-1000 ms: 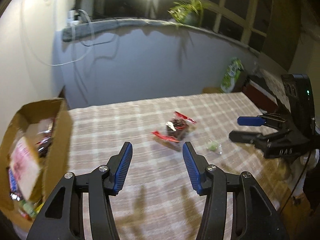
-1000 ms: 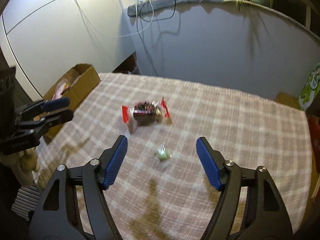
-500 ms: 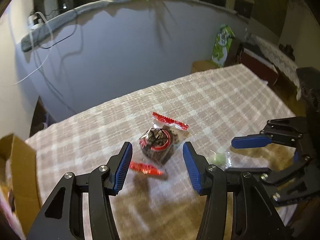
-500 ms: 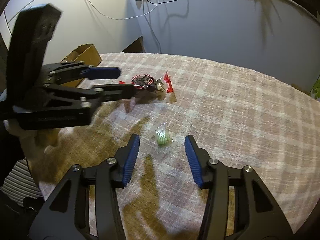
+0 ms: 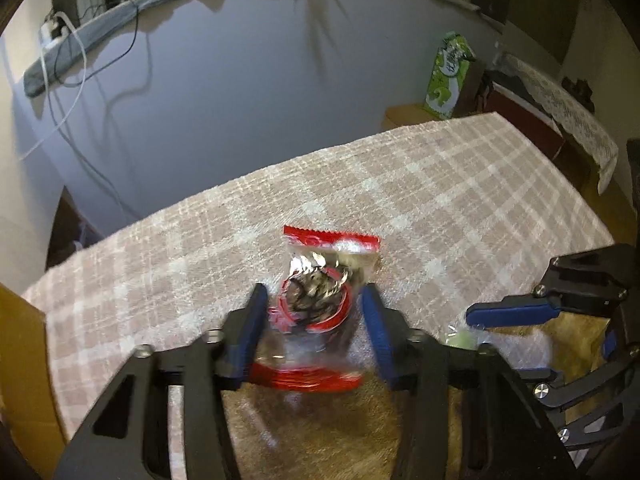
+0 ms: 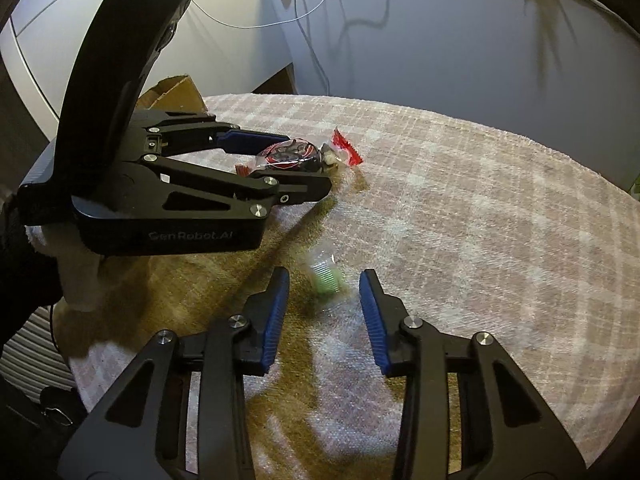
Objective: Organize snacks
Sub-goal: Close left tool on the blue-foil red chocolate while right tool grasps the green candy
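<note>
A clear snack packet with red ends and dark contents (image 5: 316, 304) lies on the checked tablecloth (image 5: 440, 208). My left gripper (image 5: 314, 312) is open with one finger on each side of the packet. It also shows in the right wrist view (image 6: 288, 152), around the packet (image 6: 292, 154). A small clear packet with a green sweet (image 6: 326, 276) lies on the cloth between the fingers of my open right gripper (image 6: 324, 296). In the left wrist view the green sweet (image 5: 460, 336) sits by the right gripper's blue pad (image 5: 512, 314).
A cardboard box (image 6: 176, 96) stands at the table's left end; its edge shows in the left wrist view (image 5: 24, 352). A green bag (image 5: 448, 76) stands beyond the far right corner. A grey wall runs behind the table.
Both grippers have moved forward and down. The left one now straddles the red packet. The right one has closed in on the green sweet, its fingers now on each side of it.
</note>
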`<state>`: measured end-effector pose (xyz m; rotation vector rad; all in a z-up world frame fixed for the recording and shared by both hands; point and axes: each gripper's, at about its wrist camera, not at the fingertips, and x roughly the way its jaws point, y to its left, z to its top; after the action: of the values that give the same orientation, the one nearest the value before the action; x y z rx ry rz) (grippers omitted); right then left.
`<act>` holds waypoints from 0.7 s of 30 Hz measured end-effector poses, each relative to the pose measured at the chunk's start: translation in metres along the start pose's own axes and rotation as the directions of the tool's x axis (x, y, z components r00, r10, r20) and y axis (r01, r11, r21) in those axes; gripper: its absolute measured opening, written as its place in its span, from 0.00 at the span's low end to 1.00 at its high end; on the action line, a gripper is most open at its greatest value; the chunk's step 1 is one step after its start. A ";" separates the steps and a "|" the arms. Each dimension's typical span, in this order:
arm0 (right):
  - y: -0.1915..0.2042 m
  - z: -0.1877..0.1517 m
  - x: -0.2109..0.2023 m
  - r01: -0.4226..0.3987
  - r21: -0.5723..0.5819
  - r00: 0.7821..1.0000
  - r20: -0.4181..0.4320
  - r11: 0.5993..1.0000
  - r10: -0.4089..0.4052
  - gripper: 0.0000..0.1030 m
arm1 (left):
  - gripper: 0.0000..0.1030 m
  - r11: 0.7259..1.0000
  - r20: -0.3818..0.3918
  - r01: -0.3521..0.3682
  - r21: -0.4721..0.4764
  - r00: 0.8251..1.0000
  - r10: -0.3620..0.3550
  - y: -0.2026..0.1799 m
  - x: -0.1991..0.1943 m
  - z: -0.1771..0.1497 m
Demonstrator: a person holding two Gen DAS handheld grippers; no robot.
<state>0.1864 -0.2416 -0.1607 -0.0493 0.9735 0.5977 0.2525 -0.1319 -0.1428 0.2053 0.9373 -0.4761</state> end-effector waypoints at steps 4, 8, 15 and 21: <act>0.003 -0.001 0.002 0.018 -0.017 1.000 -0.004 1.000 -0.018 0.34 | 0.34 1.000 0.008 -0.003 -0.012 1.000 0.003 0.001 -0.002 -0.004; 0.012 0.003 0.007 0.058 -0.072 0.998 -0.012 0.996 -0.059 0.33 | 0.33 1.000 0.014 -0.012 -0.023 1.000 0.013 0.001 -0.006 -0.007; 0.015 0.007 0.010 0.082 -0.094 0.996 -0.015 0.992 -0.084 0.22 | 0.32 0.997 0.033 -0.025 -0.070 0.999 0.028 0.013 -0.018 -0.015; 0.018 0.001 -0.002 0.065 -0.059 0.998 0.004 0.996 -0.065 0.22 | 0.31 0.995 0.079 -0.038 -0.096 0.996 0.046 0.019 -0.043 -0.025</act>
<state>0.1772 -0.2267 -0.1549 -0.1329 0.9490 0.5666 0.2224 -0.0931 -0.1230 0.1192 0.8720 -0.3976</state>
